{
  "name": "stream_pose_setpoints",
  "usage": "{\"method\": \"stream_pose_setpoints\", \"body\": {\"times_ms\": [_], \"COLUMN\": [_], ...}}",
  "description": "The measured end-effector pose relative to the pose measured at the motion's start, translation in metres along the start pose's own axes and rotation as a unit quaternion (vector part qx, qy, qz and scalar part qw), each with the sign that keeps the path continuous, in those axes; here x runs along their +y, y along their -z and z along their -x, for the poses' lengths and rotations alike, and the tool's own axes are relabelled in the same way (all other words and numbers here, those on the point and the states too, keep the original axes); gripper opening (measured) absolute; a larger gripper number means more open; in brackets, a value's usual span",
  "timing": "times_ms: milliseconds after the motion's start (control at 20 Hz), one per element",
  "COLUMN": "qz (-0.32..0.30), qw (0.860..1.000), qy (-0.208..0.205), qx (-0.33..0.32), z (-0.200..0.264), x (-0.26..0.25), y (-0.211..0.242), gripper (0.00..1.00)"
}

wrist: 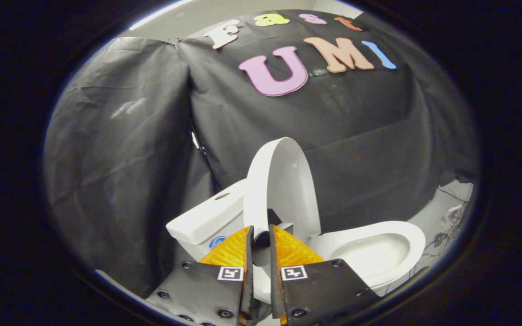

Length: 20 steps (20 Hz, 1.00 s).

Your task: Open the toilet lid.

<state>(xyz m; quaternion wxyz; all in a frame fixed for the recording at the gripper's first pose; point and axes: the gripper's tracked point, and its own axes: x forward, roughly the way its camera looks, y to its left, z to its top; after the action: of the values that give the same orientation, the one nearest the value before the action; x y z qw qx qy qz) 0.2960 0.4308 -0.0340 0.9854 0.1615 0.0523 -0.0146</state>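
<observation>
Clearly the lid (283, 185) is already up: it stands near upright over the back of the bowl (369, 253), its edge turned towards the camera, with the tank (206, 217) behind it on the tilted horizon. The gripper (261, 237) sits just in front of the lid's lower part, fingers (231, 251) drawn narrow with only a slim dark gap between them. Whether they pinch the lid's rim or merely rest by it I cannot tell; the gap looks empty, and the lid appears to rise just beyond the tips.

The main risk, as I judge it, is the lid dropping back. If it has not passed its balance point or does not lean on the tank, letting go or pulling away sharply could let it fall onto the bowl with a slam. A second risk is pushing too far: driving the tips on against an upright lid would strain the hinge or knock the tank.

The pose is rolled, so the whole toilet appears slanted, the bowl's open mouth lying off to the right of the fingers. The gripper points slightly upward along the lid, low and close to the hinge end.
</observation>
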Motion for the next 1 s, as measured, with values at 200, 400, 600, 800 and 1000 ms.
{"method": "stream_pose_setpoints", "body": {"times_ms": [200,400,600,800,1000], "qz": [-0.015,-0.015,0.015,0.016,0.031], "qw": [0.999,0.998,0.998,0.998,0.997], "qy": [-0.028,-0.053,-0.065,-0.066,-0.065], "qx": [0.0,0.006,0.015,0.014,0.018], "z": [-0.016,-0.029,-0.035,-0.035,-0.033], "x": [0.028,0.052,0.063,0.061,0.06], "y": [0.007,0.015,0.023,0.021,0.02], "gripper": [0.16,0.16,0.16,0.16,0.19]}}
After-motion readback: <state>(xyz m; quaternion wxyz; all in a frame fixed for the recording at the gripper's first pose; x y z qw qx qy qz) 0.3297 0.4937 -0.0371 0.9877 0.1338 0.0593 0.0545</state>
